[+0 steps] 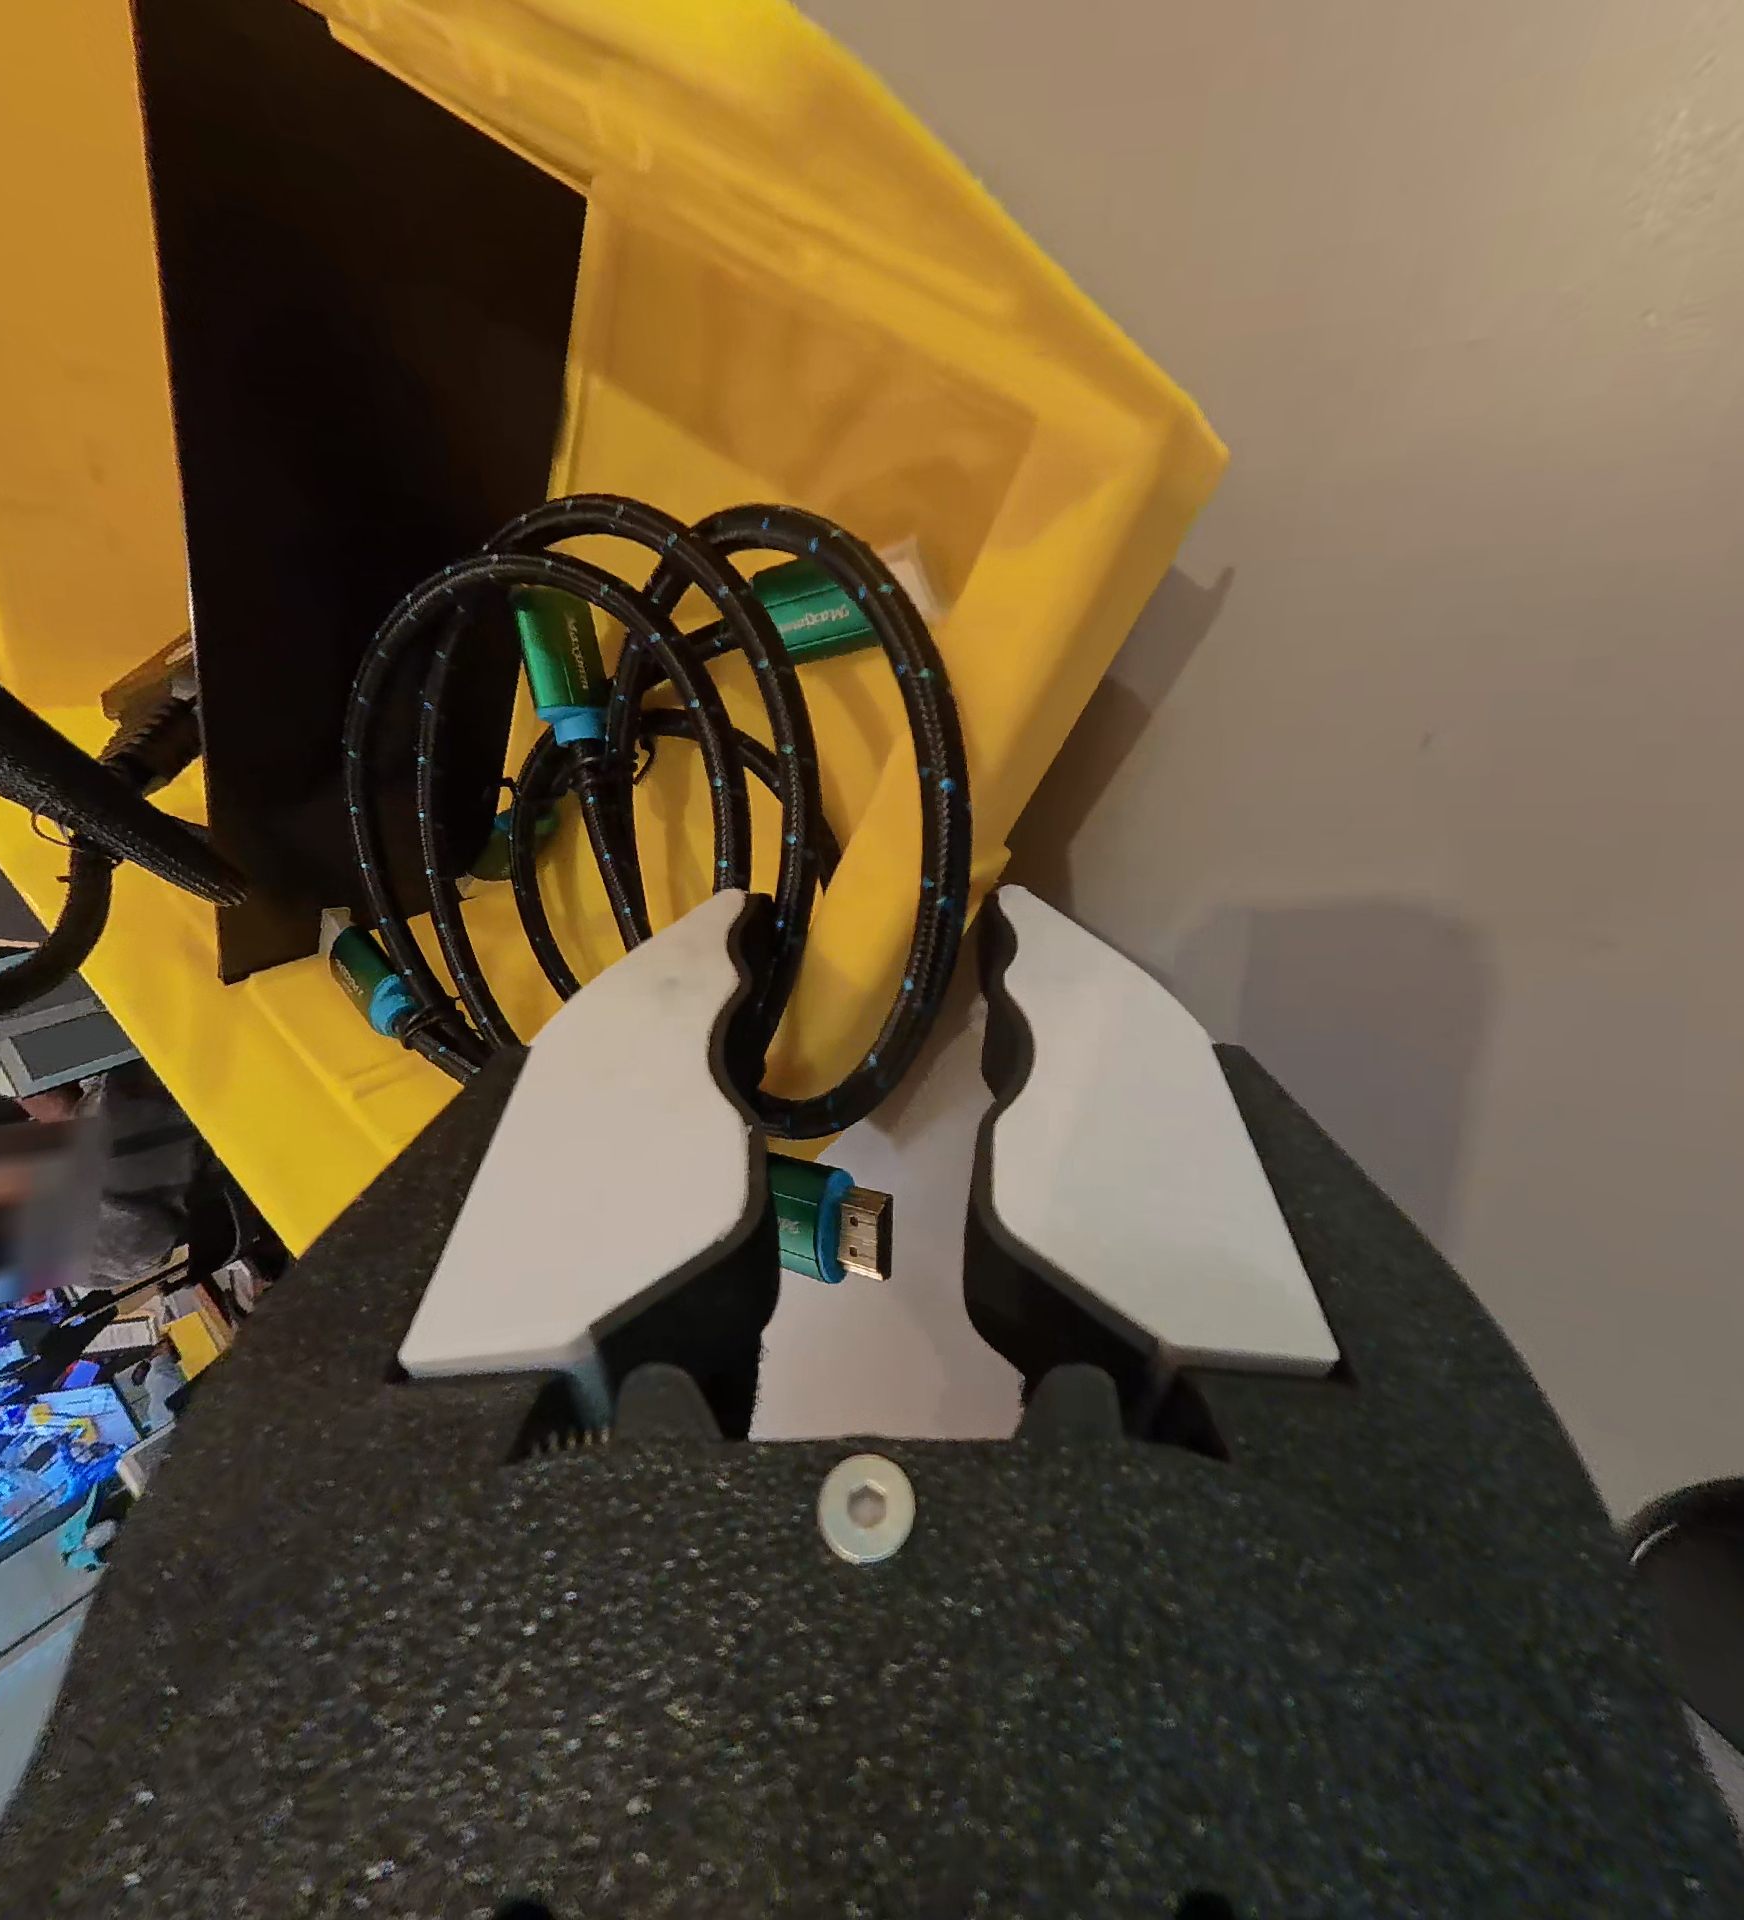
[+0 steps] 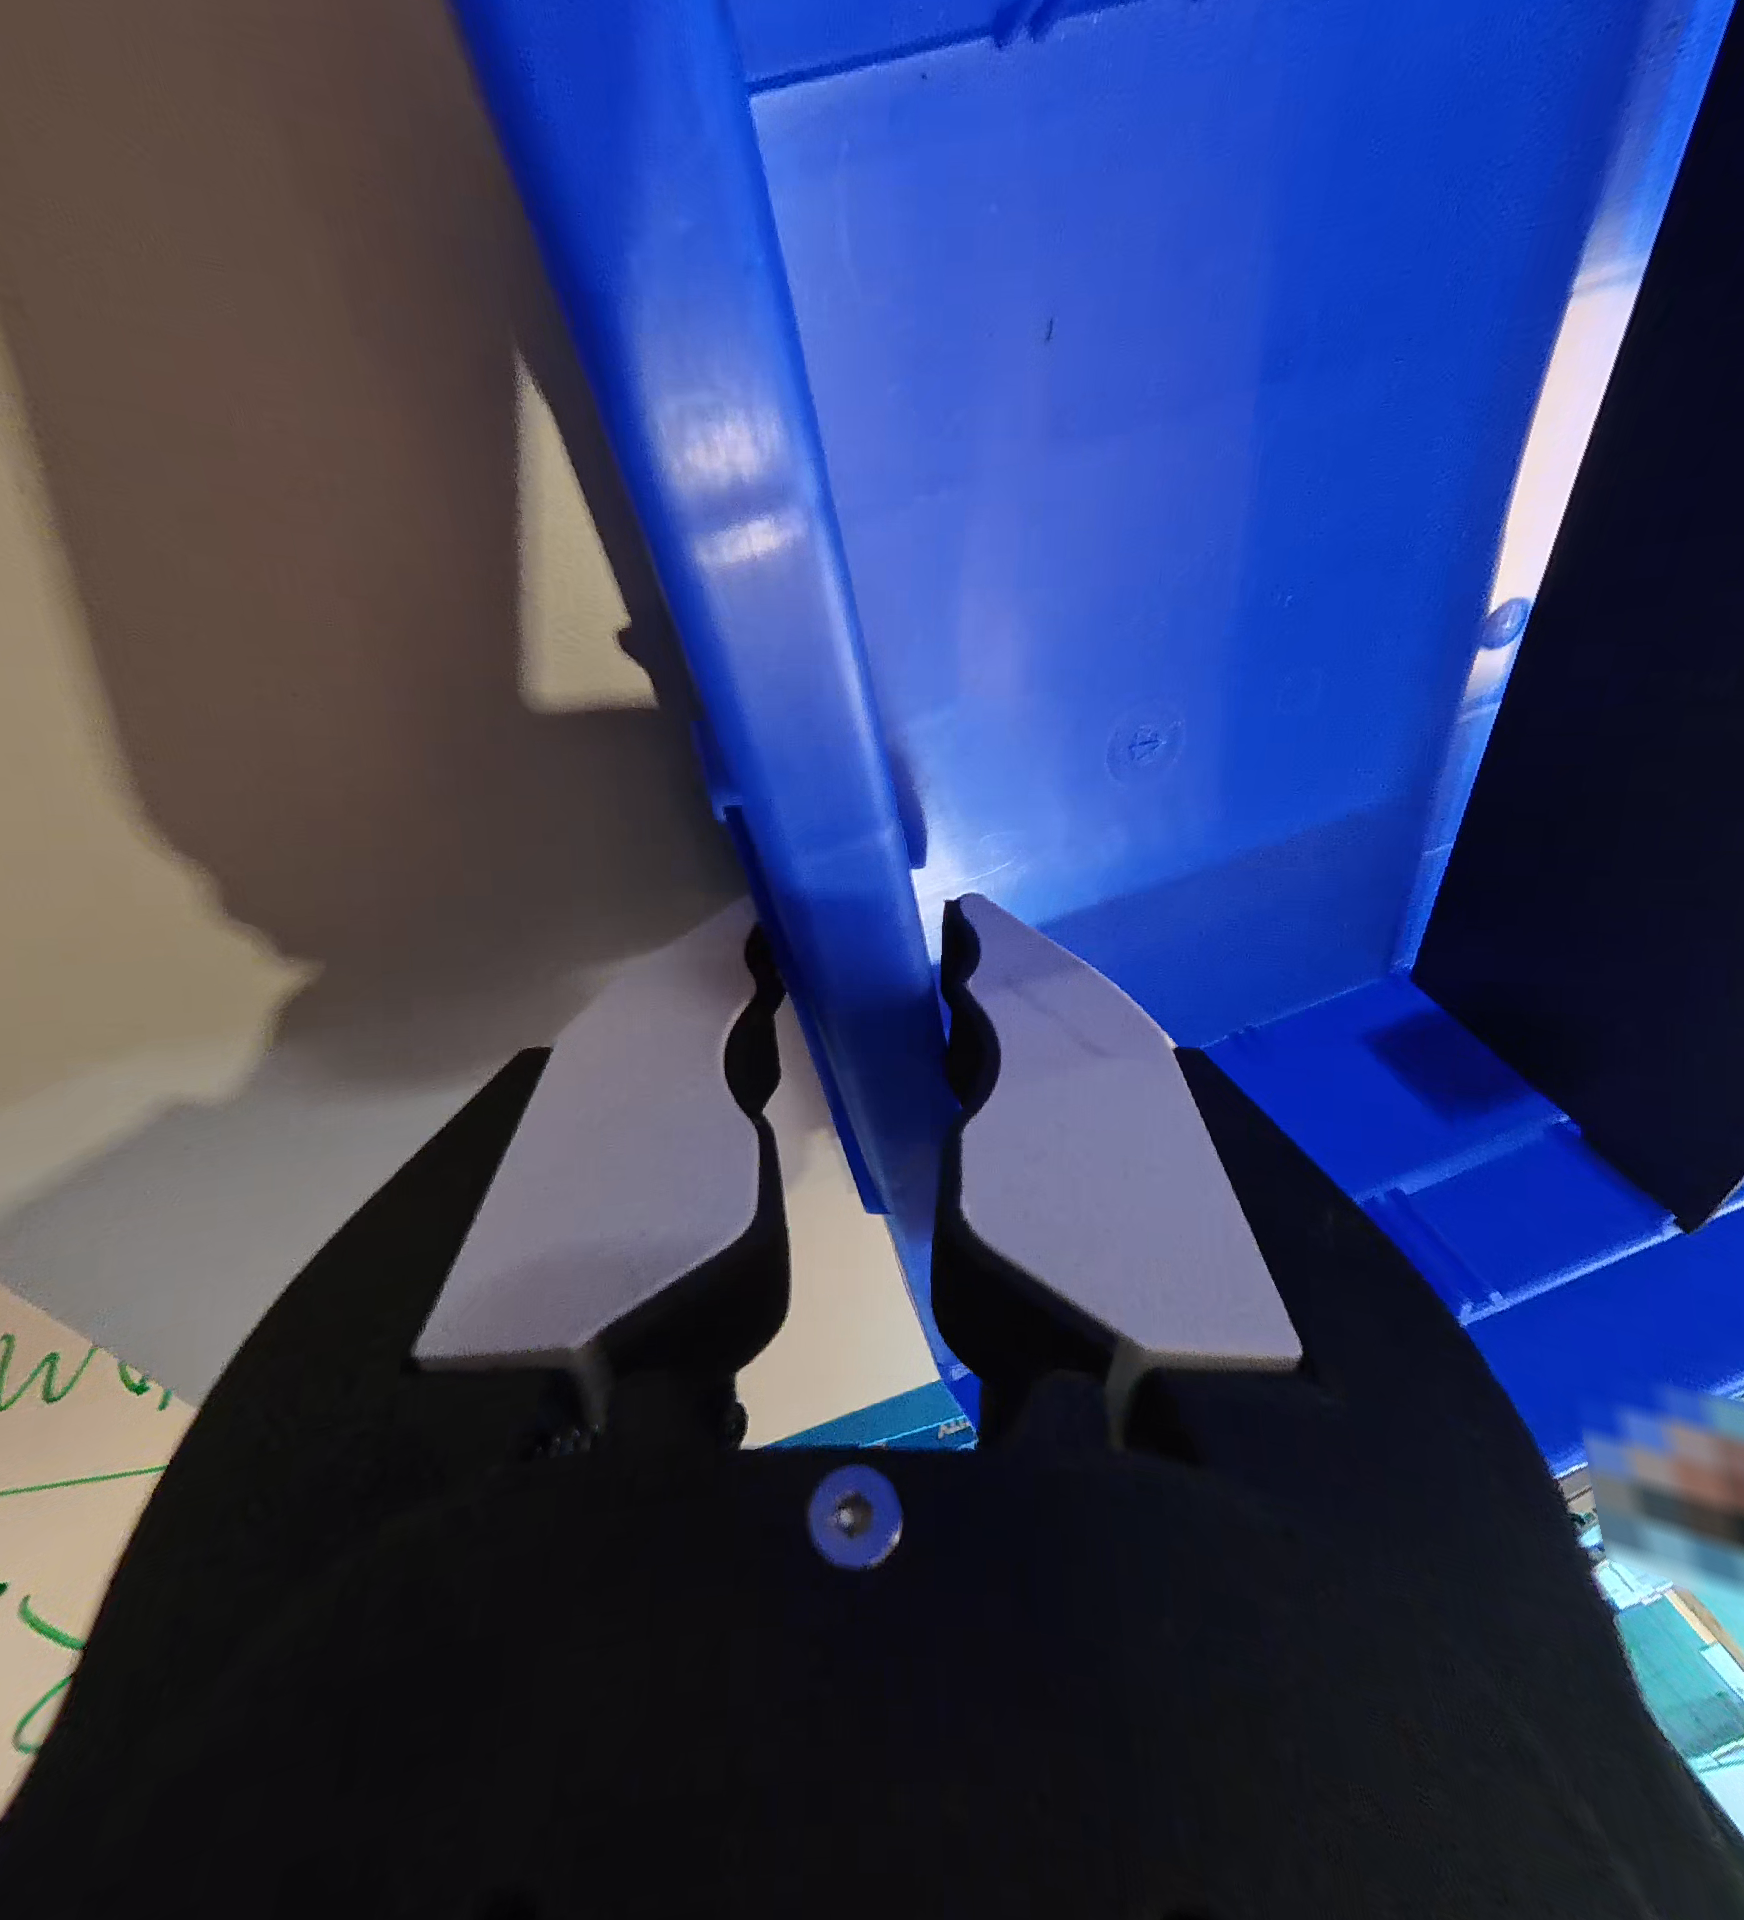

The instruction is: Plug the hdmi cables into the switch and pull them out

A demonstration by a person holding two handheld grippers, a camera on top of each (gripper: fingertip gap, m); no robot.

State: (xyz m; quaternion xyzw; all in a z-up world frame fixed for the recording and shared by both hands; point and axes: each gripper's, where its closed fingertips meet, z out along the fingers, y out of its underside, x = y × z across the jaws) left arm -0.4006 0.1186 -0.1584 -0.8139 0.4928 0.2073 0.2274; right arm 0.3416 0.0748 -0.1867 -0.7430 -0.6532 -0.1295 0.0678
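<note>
At the far left of the left wrist view a black sleeved cable [image 1: 68,790] crosses in front of a yellow bin [image 1: 847,312], which is tipped so that its open inside faces the camera; a tall black divider panel [image 1: 348,468] stands inside it. Just right of the panel, a coil of black braided cable with blue flecks [image 1: 743,748] lies in the bin, its green plugs with blue collars [image 1: 556,655] scattered among the loops. The left gripper [image 1: 863,914] has its fingers partly apart: one loop of the braided cable runs down between them and lies against the left finger's pad [image 1: 743,997], while the right finger [image 1: 1086,1091] stands clear of it with a gap, so the loop is not clamped. A green plug with a bare metal end [image 1: 832,1221] sticks out from under the left finger, lower in the gap. Behind the bin is a pale wall [image 1: 1470,416]. In the right wrist view, a whiteboard with green marker writing [image 2: 16,1455] shows at the left, then the right gripper [image 2: 852,925], whose narrowly spaced fingers straddle the side wall of a blue bin [image 2: 816,831], with both pads against it. To the right lie the blue bin's floor and a dark panel [image 2: 1678,623] standing in it.
</note>
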